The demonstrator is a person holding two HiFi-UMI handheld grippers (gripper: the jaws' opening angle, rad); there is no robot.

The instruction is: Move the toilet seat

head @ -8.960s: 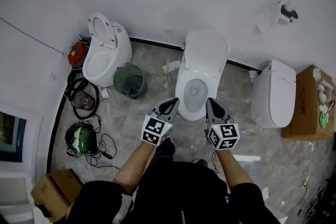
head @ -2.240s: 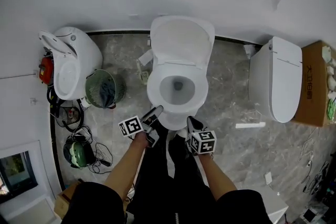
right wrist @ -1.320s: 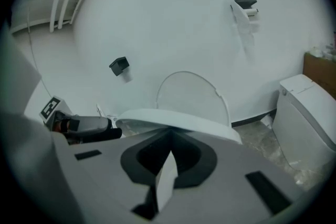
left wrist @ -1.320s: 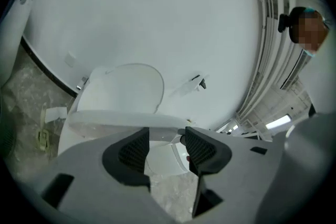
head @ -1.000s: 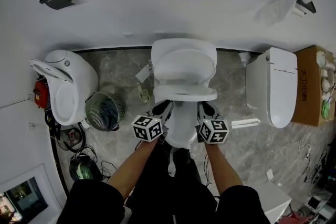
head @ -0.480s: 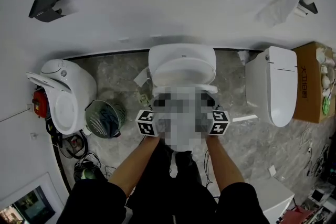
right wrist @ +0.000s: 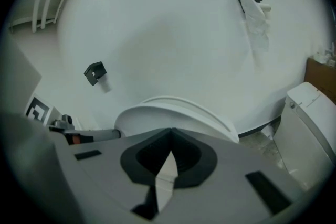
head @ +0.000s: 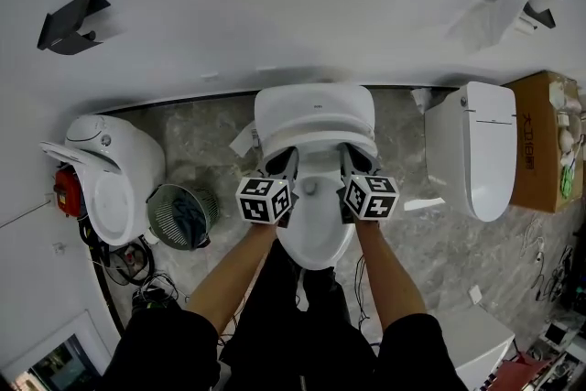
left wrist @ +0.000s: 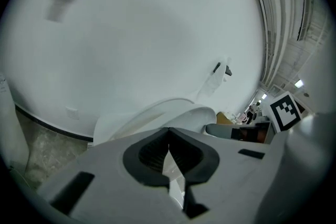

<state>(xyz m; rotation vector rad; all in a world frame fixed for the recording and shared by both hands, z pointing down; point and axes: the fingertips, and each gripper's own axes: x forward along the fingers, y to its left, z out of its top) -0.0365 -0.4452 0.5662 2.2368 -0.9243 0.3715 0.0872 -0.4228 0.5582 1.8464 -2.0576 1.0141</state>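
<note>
White wall (head: 275, 14) stands close behind the toilet (head: 316, 229), so there is little room beyond upright. Ease the toilet seat (head: 316, 135), which is raised and leaning toward the tank, back gently. Your left gripper (head: 286, 153) and right gripper (head: 352, 151) are both closed on nothing, with their tips at the seat's two sides. Press evenly with both so the seat doesn't twist on its hinge. Waste bin (head: 181, 215), left toilet (head: 105, 169) and right toilet (head: 472, 146) sit well clear.
</note>
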